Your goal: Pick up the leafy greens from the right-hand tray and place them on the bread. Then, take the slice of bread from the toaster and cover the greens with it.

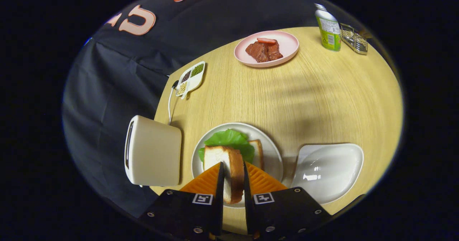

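Observation:
My gripper (233, 167) is shut on a slice of bread (226, 162), held upright between the two orange fingers (206, 180). It hangs over a round white plate (274, 155). On that plate the green leafy greens (229, 140) lie on a lower slice of bread (257, 153), whose edge shows to the right of the leaf. The cream toaster (152, 155) stands just left of the plate, its slot (128, 146) facing left and its inside hidden. Right of the plate sits the white right-hand tray (328, 171), bare inside.
A pink plate (288, 51) with brown meat slices sits far across the wooden table (322, 101). A divided dish of beans (192, 79) lies at the left edge, by the toaster's cord. A green bottle (329, 27) and a wire rack (354, 38) stand at the far right.

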Demonstrator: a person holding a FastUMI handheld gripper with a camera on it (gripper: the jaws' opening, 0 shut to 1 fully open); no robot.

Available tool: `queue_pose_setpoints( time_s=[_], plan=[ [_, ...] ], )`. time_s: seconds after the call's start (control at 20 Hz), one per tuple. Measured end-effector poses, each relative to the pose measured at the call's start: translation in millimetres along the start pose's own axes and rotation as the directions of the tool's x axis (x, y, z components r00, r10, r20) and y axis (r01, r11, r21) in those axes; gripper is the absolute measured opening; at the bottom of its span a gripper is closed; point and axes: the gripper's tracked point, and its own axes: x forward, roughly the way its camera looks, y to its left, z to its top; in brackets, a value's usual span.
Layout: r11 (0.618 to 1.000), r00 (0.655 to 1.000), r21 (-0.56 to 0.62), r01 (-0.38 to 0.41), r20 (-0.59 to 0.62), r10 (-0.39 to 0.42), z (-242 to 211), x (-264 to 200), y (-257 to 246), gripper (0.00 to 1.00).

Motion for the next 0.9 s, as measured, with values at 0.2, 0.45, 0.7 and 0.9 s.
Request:
queue_pose_setpoints(
  time_s=[0.2,0.45,0.7,0.9],
  plan=[
    [0.997,0.998,-0.072,0.03,0.064,-0.025,7,-13,0,0.39],
    [0.978,0.981,-0.185,0.095,0.184,-0.061,38,-52,-2,0.53],
    [0.951,0.932,-0.272,0.148,0.361,-0.042,82,-112,20,0.63],
    [0.934,0.85,-0.31,0.179,0.527,0.012,125,-182,51,0.7]
  ],
)
